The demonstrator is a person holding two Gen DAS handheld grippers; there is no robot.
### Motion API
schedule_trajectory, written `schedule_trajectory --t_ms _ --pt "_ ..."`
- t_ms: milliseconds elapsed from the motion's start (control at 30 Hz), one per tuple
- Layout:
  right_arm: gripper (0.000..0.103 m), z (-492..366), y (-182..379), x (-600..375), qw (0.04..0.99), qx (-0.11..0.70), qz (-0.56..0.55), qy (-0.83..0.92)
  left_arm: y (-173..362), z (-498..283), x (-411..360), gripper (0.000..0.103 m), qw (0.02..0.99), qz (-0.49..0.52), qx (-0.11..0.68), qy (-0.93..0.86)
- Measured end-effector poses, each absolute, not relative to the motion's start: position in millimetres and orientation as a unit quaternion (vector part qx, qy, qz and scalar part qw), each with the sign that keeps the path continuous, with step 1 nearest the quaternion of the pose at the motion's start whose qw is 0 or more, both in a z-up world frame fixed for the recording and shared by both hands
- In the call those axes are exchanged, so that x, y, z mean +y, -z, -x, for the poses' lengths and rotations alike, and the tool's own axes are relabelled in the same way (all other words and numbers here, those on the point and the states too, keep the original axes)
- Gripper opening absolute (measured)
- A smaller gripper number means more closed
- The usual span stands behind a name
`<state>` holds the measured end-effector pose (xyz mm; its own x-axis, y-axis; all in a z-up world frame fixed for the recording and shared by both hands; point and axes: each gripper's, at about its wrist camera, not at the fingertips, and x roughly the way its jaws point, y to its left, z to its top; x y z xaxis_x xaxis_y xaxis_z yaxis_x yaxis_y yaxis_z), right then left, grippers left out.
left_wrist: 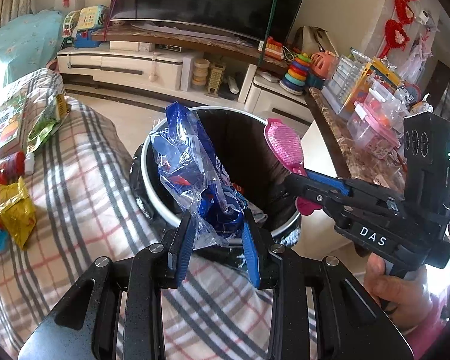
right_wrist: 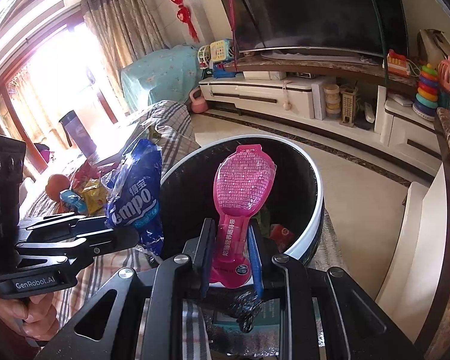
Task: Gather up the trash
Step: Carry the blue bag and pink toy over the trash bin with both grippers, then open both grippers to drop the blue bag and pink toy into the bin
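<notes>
Left hand-held gripper (left_wrist: 216, 228) pinching blue wrapper (left_wrist: 192, 162); right hand-held gripper (right_wrist: 232, 240) pinching pink packet (right_wrist: 243, 186). Both over bin (right_wrist: 312, 210). Let go only above dark middle, not rim.

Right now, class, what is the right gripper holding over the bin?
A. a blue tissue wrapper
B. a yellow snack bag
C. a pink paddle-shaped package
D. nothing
C: the right gripper is shut on the pink package above the bin; the left gripper grips the blue wrapper.
</notes>
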<state>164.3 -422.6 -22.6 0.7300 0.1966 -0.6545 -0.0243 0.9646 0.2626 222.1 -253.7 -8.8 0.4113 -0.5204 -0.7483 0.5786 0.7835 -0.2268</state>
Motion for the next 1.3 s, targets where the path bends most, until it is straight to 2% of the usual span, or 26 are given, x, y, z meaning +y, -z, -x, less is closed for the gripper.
schedule_trajectory --t_ms 567,667,733,767,833,867,900,1033,1200,1300 --pt "0.022 -185.4 24.9 -431.8 0.919 0.374 -0.115 -0.054 17.7 -243.2 -267.3 0.029 0.829 -0.035 0.452 0.329" --pt "0.022 -187.6 26.2 -432.7 0.918 0.377 -0.114 -0.052 17.9 -245.9 -269.4 0.031 0.828 -0.032 0.453 0.329" --pt "0.025 -189.3 27.2 -434.0 0.917 0.379 -0.116 -0.05 19.2 -246.1 -269.0 0.037 0.83 -0.033 0.452 0.326" --pt "0.026 -190.3 28.1 -435.5 0.916 0.38 -0.119 -0.048 20.1 -245.8 -268.9 0.044 0.83 -0.033 0.453 0.324" --pt "0.034 -190.8 30.3 -437.4 0.914 0.382 -0.126 -0.048 21.2 -245.3 -265.6 0.055 0.832 -0.029 0.453 0.317" --pt "0.045 -190.1 30.9 -438.7 0.914 0.38 -0.131 -0.048 21.4 -244.6 -263.4 0.059 0.834 -0.025 0.452 0.316" --pt "0.051 -188.2 31.0 -439.5 0.915 0.377 -0.135 -0.048 21.4 -242.4 -259.8 0.059 0.836 -0.021 0.45 0.314" --pt "0.056 -180.5 32.0 -436.5 0.916 0.371 -0.145 -0.049 21.2 -233.7 -243.8 0.062 0.844 -0.007 0.441 0.304" --pt "0.079 -171.0 31.1 -427.2 0.918 0.36 -0.158 -0.058 24.4 -219.0 -213.8 0.066 0.857 0.013 0.434 0.279" --pt "0.086 -166.0 28.1 -418.1 0.919 0.354 -0.161 -0.063 27.0 -214.5 -195.7 0.066 0.861 0.027 0.435 0.264"
